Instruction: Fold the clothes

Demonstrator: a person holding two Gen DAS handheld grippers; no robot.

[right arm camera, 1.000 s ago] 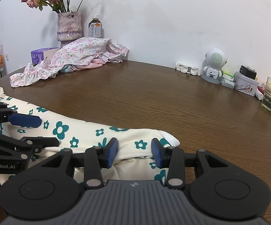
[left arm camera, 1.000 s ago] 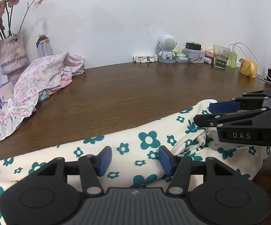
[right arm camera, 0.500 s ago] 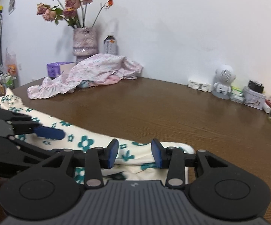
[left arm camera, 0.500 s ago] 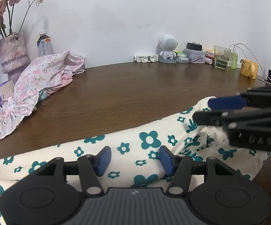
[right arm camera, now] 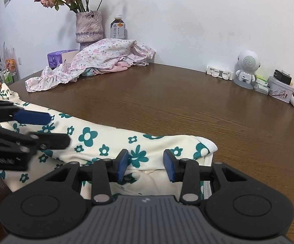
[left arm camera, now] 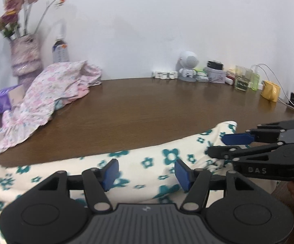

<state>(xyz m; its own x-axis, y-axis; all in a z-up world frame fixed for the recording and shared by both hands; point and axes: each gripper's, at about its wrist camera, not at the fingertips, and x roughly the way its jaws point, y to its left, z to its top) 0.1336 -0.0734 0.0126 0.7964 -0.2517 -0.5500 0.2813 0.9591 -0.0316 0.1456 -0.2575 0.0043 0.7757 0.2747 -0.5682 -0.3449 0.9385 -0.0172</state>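
Brown wood tabletop (right arm camera: 187, 105) against a white wall (right arm camera: 187, 16), cream garment along its near edge.

From the left, a vase of dried roses (right arm camera: 88, 27), a drink bottle (right arm camera: 117, 29) and a heap of pink floral clothes (right arm camera: 98, 61) sit at the back, with a white robot figure (right arm camera: 246, 69) and small tins to the right. Lying lengthwise across the near edge, the cream flowered garment (right arm camera: 98, 140) sits under both tools: left tongs (left arm camera: 145, 171) and right tongs (right arm camera: 145, 163) both spread wide just above the cloth, gripping nothing.
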